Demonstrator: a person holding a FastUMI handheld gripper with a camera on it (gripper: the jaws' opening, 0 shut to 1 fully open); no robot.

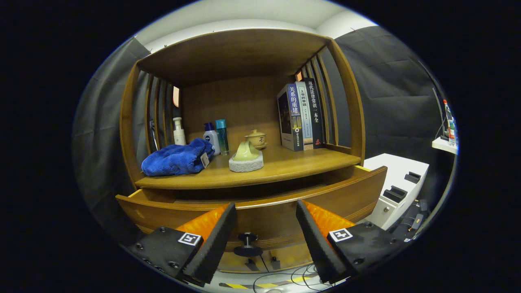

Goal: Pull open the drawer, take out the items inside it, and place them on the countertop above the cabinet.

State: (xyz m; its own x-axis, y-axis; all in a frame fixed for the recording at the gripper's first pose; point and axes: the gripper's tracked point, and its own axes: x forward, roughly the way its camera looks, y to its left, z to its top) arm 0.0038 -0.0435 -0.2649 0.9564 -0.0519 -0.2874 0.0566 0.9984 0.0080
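Gripper view: gripper [265, 219] fingers spread wide, holding nothing, poised in front of the drawer [260, 203], which stands partly pulled out beneath the countertop [293, 165]. Knob [247, 240] sits between and just below the fingertips, untouched. Drawer interior hidden behind its front panel; contents cannot be told. Countertop already carries a blue cloth [177, 159], a sponge holder [246, 158], bottles [215, 136] and books [301, 116]. Risks, as I judge them: the opening looks shallow, so reaching in could knock fingers against the shelf edge; crowded countertop leaves scant bare space, so a placed item could topple the bottles.
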